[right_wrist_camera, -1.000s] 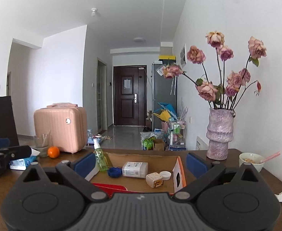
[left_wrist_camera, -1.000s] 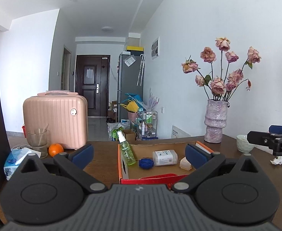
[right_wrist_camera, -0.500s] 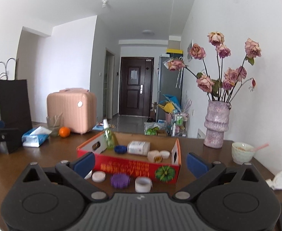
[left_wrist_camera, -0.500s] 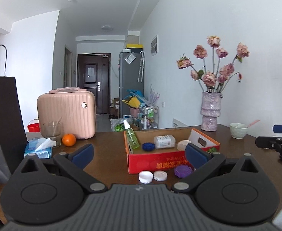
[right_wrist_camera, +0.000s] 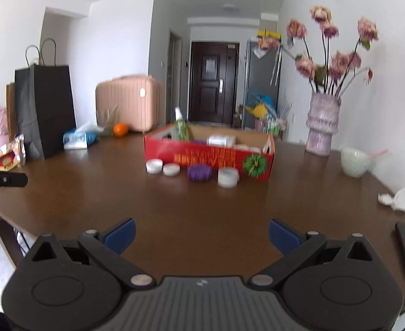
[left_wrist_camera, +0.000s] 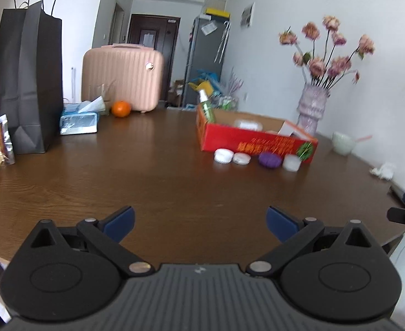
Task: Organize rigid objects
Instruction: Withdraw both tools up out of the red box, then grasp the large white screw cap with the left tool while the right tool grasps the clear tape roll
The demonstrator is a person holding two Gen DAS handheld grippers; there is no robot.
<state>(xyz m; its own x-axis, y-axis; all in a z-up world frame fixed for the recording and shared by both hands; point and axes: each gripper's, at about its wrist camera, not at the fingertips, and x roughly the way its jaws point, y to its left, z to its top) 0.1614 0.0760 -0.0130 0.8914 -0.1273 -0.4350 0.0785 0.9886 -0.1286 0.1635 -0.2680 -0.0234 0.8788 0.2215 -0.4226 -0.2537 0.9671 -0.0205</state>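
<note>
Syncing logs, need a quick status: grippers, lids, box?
Left gripper, right gripper open, empty. Four lids on table beside red box. Path clear.

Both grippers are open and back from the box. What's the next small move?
Probably ease the right gripper forward toward the white jar, nearest of the four pieces lined up outside the red box; its fingers are open and hold nothing.
</note>
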